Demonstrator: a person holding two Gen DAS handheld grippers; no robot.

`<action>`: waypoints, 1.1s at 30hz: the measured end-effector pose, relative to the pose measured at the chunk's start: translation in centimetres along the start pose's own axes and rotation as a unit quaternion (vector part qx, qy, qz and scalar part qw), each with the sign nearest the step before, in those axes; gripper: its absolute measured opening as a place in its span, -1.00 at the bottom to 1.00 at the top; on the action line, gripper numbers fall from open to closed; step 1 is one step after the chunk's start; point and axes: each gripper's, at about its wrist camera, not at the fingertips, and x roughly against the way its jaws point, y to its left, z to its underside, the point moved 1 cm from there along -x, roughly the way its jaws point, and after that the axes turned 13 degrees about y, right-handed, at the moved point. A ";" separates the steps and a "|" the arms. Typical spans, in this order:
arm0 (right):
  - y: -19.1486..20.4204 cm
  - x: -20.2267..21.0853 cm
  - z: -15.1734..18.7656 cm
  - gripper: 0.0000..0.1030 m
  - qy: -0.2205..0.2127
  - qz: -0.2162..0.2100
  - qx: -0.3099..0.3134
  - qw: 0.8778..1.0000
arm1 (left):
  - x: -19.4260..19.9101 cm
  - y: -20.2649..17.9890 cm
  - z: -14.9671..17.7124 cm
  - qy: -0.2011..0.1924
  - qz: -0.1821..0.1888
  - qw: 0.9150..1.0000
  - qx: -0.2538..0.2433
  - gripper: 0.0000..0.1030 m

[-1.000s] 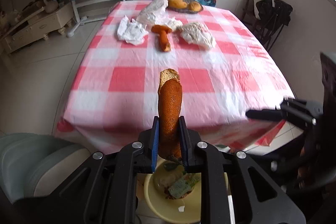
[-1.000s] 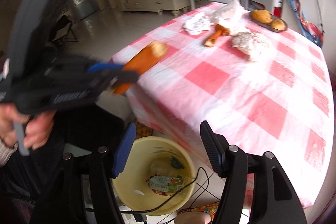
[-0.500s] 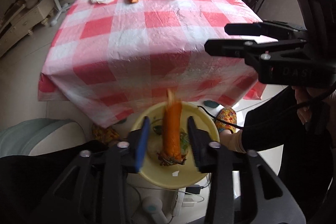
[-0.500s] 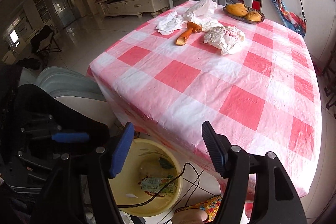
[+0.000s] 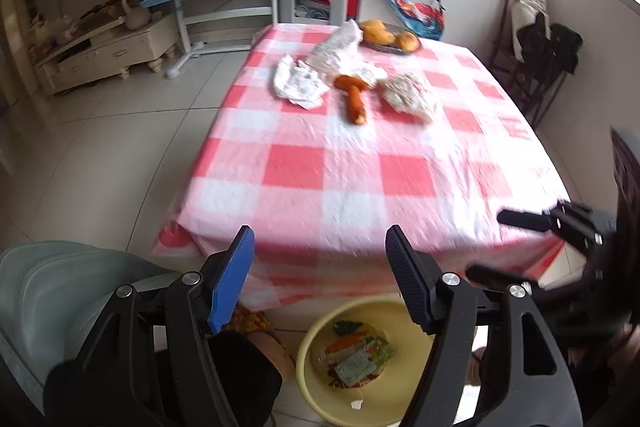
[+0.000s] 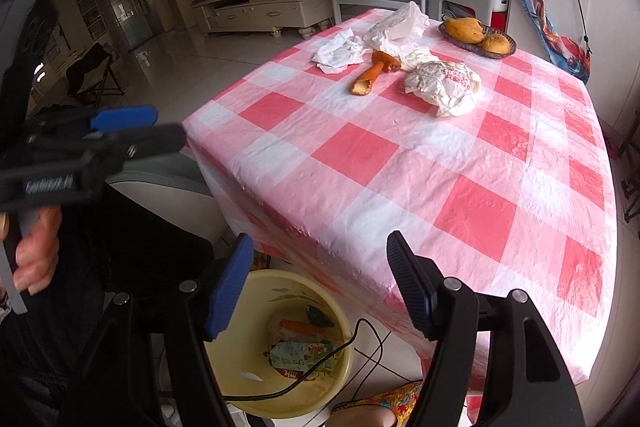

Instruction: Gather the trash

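Left gripper: jaws spread wide, just been opening, nothing between them. It is held above the near table edge, with the yellow bin seen at 6 o'clock on the floor. An orange peel piece is seen lying in the bin on top of a green carton and other scraps.

Right gripper: jaws also held apart, opened slightly wider over the last moment, nothing between the pads. It is positioned over the table's near corner; the same bin is seen at 6 o'clock below it, crossed by a black cable.

Trash left on the checked tablecloth, grouped at 12 o'clock in the left view: a second orange peel piece, crumpled white paper at its 9 o'clock, a crumpled wrapper at its 3 o'clock, and a white bag behind it. All are well apart from both grippers. A basket of fruit is set at the far edge.

Left view is motion-blurred. In the right view, a hand is seen on the left gripper's grip at 9 o'clock.
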 end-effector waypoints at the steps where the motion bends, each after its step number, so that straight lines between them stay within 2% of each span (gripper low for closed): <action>1: 0.1 0.0 0.0 0.29 0.000 0.000 0.001 1.000 | -0.1 0.2 -0.4 -0.002 -0.004 1.000 0.004 0.27; 12: 0.6 -0.1 -0.6 0.29 -0.011 -0.002 0.007 1.000 | -0.4 -0.1 -2.0 -0.042 -0.052 0.998 -0.009 0.29; 21: 0.8 -0.1 -1.1 0.29 -0.023 -0.005 0.008 1.000 | -0.3 -0.7 -2.3 -0.059 -0.065 0.996 -0.021 0.39; 33: 1.1 -0.4 -1.6 0.29 -0.027 -0.007 0.009 1.000 | -0.5 -0.6 -2.8 -0.060 -0.068 0.996 -0.019 0.54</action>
